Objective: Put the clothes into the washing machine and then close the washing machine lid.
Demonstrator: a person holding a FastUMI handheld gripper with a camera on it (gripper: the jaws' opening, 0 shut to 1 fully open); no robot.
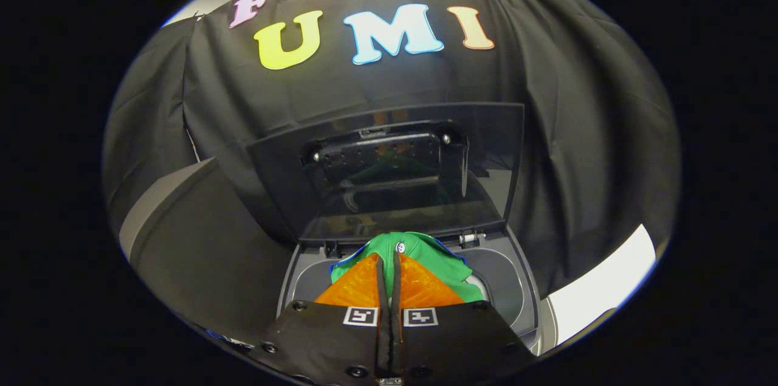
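A green garment [425,255] with a blue edge and a small white button hangs bunched just ahead of my fingers, over the open top of the washing machine [516,295]. My gripper [389,261] is shut on the garment, its two fingers pressed together with the cloth pinched between them. The machine's dark see-through lid [389,167] stands raised upright beyond the garment, hinged at the back of the opening. The drum itself is hidden under the cloth and my fingers.
A grey, dark-topped surface [194,240] lies to the left of the machine. A white surface [602,295] sits to the machine's right. Black cloth walls close in behind the lid.
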